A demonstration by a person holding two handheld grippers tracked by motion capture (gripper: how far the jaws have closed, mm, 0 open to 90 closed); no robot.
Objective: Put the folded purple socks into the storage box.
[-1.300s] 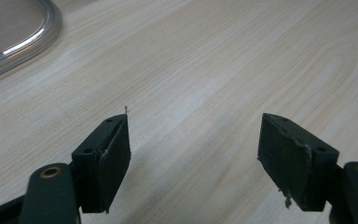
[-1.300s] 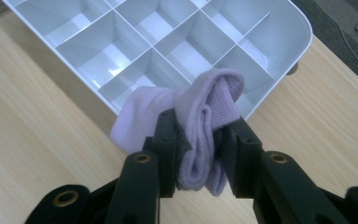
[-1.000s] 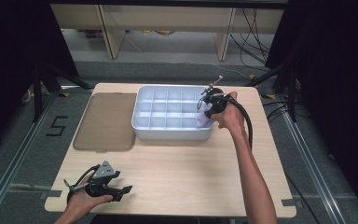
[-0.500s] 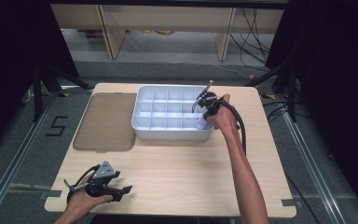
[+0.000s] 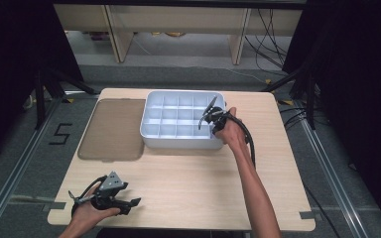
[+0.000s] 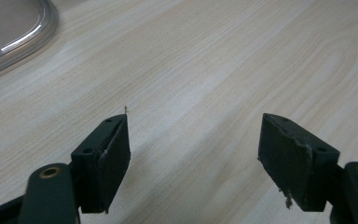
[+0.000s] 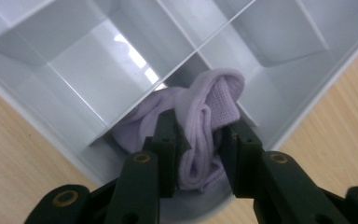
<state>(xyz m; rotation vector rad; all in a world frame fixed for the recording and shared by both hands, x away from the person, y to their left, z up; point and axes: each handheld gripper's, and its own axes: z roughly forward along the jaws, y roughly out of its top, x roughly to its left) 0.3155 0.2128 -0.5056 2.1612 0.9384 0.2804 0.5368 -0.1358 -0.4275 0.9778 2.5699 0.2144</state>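
A crumpled lilac sock [image 7: 209, 116] lies in the near right corner compartment of a white divided tray [image 7: 88, 60]. My right gripper [image 7: 199, 140] is shut on the sock, with the fabric bunched between its jaws. From above, the right gripper [image 5: 209, 120] dips into the near right corner of the tray [image 5: 178, 143], held by a hand that comes in from the right. My left gripper [image 5: 131, 203] rests on the table's front left, held by the other hand. Its jaws stand wide apart over bare wood in the left gripper view [image 6: 196, 149].
A translucent brownish lid [image 5: 111, 129] lies flat to the left of the tray, and its rounded edge [image 6: 23, 32] lies beyond the left gripper. The tray's other compartments look empty. Cables trail from both grippers.
My right gripper has shifted slightly toward the near side and lower into the tray's right corner. The left gripper has not moved.
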